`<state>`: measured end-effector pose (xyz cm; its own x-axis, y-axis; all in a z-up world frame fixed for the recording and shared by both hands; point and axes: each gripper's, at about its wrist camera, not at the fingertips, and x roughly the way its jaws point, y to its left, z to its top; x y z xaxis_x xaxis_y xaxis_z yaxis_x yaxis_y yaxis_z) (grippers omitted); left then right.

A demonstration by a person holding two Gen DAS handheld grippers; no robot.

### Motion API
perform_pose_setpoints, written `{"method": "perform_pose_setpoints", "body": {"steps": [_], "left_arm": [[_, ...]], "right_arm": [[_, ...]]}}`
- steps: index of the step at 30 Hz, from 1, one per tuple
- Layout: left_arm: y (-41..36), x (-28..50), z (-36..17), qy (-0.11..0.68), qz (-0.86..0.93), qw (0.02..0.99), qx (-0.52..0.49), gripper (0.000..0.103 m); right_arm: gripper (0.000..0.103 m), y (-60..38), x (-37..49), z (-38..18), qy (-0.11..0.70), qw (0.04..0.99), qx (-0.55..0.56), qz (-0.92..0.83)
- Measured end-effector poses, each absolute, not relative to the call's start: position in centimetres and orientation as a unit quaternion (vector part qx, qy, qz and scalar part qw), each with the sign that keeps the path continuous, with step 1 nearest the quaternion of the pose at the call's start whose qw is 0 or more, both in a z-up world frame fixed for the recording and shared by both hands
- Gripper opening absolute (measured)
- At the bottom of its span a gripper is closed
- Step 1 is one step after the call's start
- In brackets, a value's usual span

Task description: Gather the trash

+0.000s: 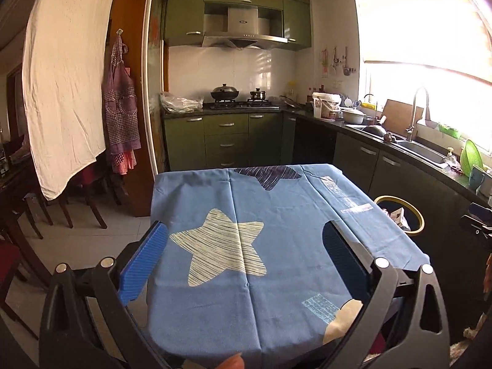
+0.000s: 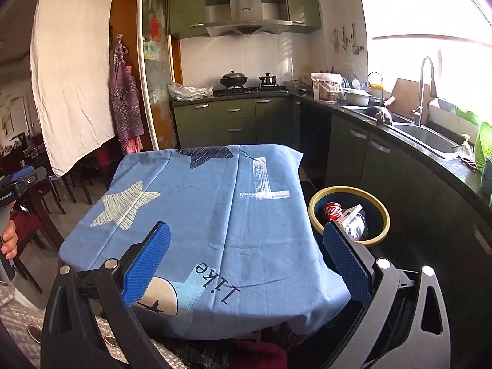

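Both grippers hover empty above the near edge of a bench draped in a blue cotton cloth printed with cream and navy stars [image 2: 215, 215]. The left gripper [image 1: 243, 261] has its ribbed blue fingers [image 1: 144, 264] spread wide with nothing between them; the right gripper [image 2: 246, 264] is just as wide and equally empty. No trash lies on the cloth, so the wide spread reads as a rest posture, probably because the collecting is finished or nearly so.

The trash sits in a round dark bin with a yellow rim [image 2: 316, 200] on the floor just right of the bench, below the dark kitchen counter. Inside it, a crushed red drink can [image 2: 332, 210] lies tilted, its long axis running roughly left to right, beside a white carton scrap [image 2: 353, 212] leaning toward the far right. Other contents are too dark to identify.
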<state>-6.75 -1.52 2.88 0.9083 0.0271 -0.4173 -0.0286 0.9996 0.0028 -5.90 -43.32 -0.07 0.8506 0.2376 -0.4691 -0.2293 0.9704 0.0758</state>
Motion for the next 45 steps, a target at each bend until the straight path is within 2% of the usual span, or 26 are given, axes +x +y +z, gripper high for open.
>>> {"method": "perform_pose_setpoints", "body": {"steps": [11,45], "left_arm": [[-2.9,-7.7,3.5,0.206,-0.024,0.978,0.0,0.096],[-3.2,-7.8,2.9,0.213,-0.035,0.976,0.005,0.096]], "right_arm": [[0.098,-45.8,-8.0,0.3,0.223,0.973,0.014,0.058],[0.098,-46.0,-7.6,-0.5,0.23,0.972,0.016,0.053]]}}
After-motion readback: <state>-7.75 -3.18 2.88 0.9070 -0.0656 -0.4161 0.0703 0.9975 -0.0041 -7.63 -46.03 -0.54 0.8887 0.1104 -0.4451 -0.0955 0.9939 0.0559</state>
